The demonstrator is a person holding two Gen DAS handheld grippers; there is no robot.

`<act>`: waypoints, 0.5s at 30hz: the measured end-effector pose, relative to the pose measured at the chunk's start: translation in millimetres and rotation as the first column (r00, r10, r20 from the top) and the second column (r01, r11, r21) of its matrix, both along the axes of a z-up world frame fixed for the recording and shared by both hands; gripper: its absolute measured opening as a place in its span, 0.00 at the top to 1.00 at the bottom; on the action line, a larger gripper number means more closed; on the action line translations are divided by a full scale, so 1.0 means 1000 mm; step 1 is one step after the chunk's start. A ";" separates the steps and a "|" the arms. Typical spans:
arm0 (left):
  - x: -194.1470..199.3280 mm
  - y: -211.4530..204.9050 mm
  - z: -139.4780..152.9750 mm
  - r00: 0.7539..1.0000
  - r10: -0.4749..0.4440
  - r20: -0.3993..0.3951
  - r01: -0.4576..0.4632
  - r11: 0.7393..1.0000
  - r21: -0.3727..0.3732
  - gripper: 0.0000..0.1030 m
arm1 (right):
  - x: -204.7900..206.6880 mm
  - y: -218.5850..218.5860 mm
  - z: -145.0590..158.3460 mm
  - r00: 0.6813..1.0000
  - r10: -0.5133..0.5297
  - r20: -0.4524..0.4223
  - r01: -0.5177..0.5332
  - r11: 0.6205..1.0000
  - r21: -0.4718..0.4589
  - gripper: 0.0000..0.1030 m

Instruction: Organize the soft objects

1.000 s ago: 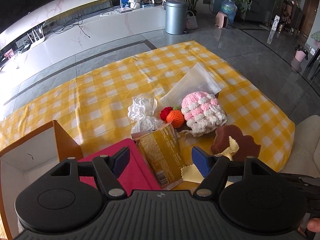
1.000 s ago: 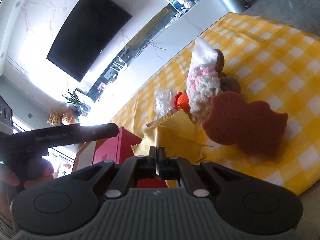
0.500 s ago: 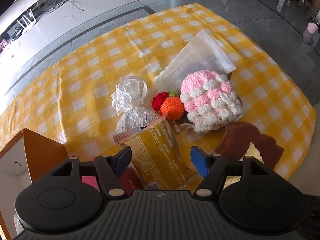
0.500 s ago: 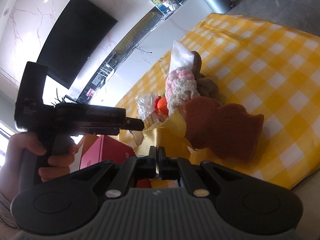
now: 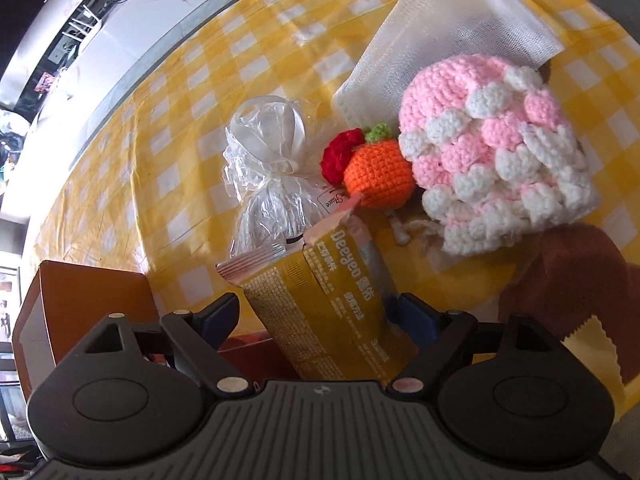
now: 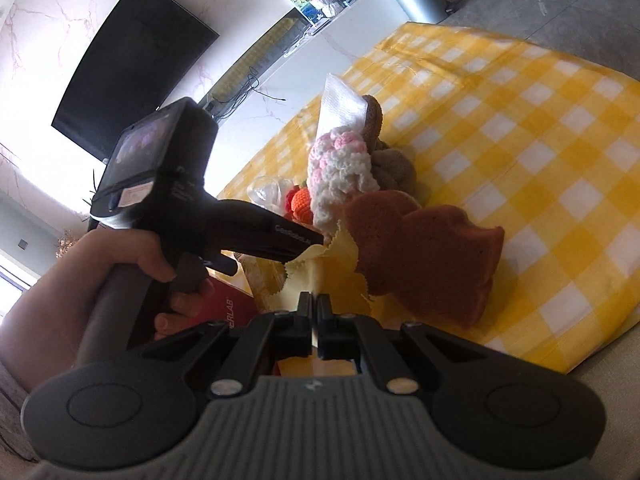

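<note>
The left hand-held gripper [image 5: 318, 314] is opening its jaws around the gold snack packet [image 5: 328, 300] lying on the worktop [image 5: 180, 128], pads seemingly not yet pressing. The right hand-held gripper [image 6: 314, 312] is pinching the yellow cloth [image 6: 320, 272]. Next, the left needs squeezing shut.

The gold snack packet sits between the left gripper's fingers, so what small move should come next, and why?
Probably close the left gripper on the gold snack packet. Its jaws are opening, the packet stands between the blue pads, and neither pad looks pressed against it yet. The right gripper is shut on the yellow cloth, so it is occupied.
</note>
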State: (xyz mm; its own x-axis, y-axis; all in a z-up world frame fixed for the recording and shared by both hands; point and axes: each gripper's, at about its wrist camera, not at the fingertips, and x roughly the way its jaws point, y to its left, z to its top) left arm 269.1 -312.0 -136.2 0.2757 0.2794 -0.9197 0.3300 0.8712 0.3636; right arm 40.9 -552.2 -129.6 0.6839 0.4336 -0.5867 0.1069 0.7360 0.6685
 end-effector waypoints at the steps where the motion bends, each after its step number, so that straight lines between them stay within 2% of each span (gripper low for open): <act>1: 0.000 -0.001 -0.002 1.000 0.007 0.000 -0.007 1.000 0.011 0.00 | 0.000 0.000 0.000 1.000 0.000 -0.001 0.000 1.000 -0.001 1.00; 5: -0.003 -0.003 -0.001 0.999 0.013 0.046 -0.015 1.000 0.027 0.01 | 0.000 0.000 -0.001 1.000 -0.001 -0.006 0.001 1.000 -0.001 1.00; 9: -0.018 -0.006 0.003 0.995 -0.025 0.094 0.022 0.999 0.032 0.14 | 0.000 0.000 -0.001 1.000 -0.003 -0.009 0.003 1.000 -0.007 1.00; 11: -0.035 -0.016 0.003 0.989 -0.100 0.111 0.094 0.994 0.061 0.20 | 0.000 0.000 -0.001 1.000 -0.003 -0.010 0.003 1.000 -0.012 1.00; 12: -0.045 -0.020 0.000 0.987 -0.137 0.089 0.134 0.990 0.048 0.38 | 0.000 0.000 -0.001 1.000 -0.002 -0.011 0.002 1.000 -0.013 1.00; 13: -0.050 -0.023 -0.004 0.988 -0.150 0.035 0.149 0.989 0.019 0.42 | 0.000 0.000 -0.001 1.000 -0.003 -0.012 0.003 1.000 -0.014 1.00; 15: -0.063 -0.030 -0.009 0.986 -0.161 0.048 0.161 0.987 -0.007 0.42 | -0.001 -0.001 0.000 0.999 -0.026 -0.026 0.025 0.999 -0.048 0.99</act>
